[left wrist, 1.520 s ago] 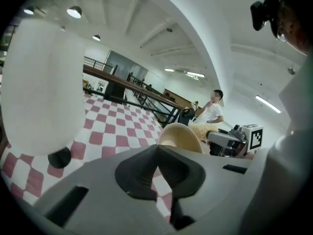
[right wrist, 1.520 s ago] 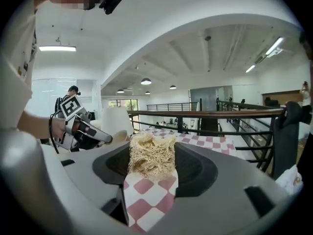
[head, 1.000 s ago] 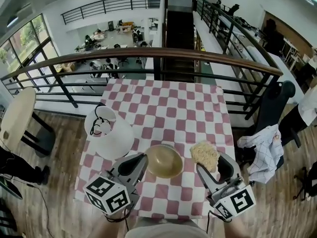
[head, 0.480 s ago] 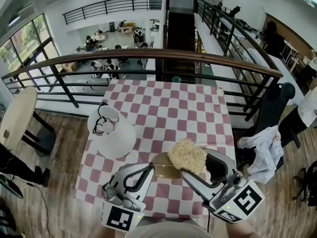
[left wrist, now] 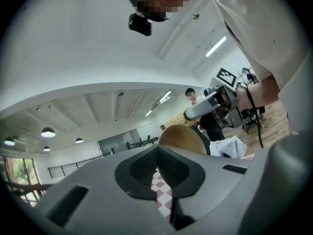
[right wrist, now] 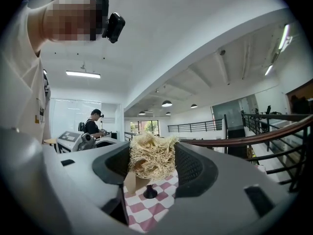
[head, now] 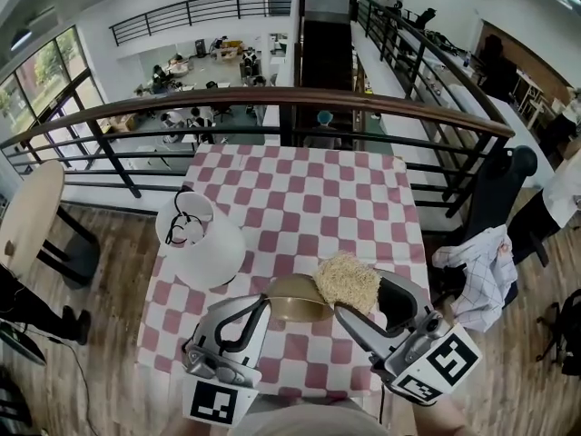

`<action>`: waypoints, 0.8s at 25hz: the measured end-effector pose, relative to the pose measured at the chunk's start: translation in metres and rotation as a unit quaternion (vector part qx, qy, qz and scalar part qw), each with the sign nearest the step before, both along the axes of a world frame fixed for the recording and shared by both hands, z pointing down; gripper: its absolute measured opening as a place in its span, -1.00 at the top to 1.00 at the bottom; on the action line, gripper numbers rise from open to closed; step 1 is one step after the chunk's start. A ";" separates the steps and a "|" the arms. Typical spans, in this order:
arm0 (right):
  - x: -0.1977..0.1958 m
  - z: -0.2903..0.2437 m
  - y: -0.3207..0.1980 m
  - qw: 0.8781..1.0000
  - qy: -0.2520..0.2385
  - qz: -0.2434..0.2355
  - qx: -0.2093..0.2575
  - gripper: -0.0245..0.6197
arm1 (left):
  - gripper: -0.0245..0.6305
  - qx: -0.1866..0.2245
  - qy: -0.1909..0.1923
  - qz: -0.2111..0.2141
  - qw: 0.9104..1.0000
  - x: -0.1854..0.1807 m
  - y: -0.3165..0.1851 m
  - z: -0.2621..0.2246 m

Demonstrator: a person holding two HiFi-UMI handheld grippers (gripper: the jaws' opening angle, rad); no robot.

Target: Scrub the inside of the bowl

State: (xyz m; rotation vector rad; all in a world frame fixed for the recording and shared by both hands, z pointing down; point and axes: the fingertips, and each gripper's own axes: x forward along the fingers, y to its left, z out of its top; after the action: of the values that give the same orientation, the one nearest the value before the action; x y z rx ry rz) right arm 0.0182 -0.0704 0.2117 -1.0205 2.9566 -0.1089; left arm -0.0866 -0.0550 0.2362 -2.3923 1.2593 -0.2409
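Note:
The tan bowl (head: 295, 300) is lifted off the checkered tablecloth (head: 309, 198) and tilted. My left gripper (head: 263, 303) is shut on its left rim. In the left gripper view the bowl (left wrist: 183, 137) stands up just past the shut jaws of the left gripper (left wrist: 159, 153). My right gripper (head: 361, 296) is shut on a straw-coloured loofah scrubber (head: 347, 280), which lies against the bowl's right edge. In the right gripper view the scrubber (right wrist: 151, 155) fills the gap of the right gripper (right wrist: 151, 166). The bowl's tan edge (right wrist: 130, 181) shows just below it.
A white rounded object with a black cord (head: 201, 242) sits at the table's left edge. A railing (head: 300, 98) runs behind the table, with an open drop beyond it. A chair with a checked garment (head: 477, 275) stands to the right.
The right gripper took the scrubber from the table and brought it left to the bowl. The left gripper shut on the bowl's rim and raised it off the cloth.

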 end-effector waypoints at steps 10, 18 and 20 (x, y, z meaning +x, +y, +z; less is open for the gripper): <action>0.007 0.021 0.008 1.000 -0.010 0.013 -0.022 0.15 | 0.87 -0.173 0.347 -0.013 0.921 -0.045 -0.021 0.013; -0.011 0.062 0.025 0.996 0.061 -0.013 -0.057 0.15 | 0.88 -0.192 0.402 -0.015 0.895 -0.047 -0.017 0.017; -0.021 0.070 0.031 0.995 0.071 -0.031 -0.064 0.15 | 0.88 -0.196 0.401 -0.004 0.895 -0.040 -0.016 0.016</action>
State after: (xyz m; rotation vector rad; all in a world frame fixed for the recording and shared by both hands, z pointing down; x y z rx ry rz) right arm -0.0033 -0.0394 0.2815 -0.9880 3.1468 -0.2382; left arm -0.1268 -0.0713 0.2526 -2.9673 1.6759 0.6254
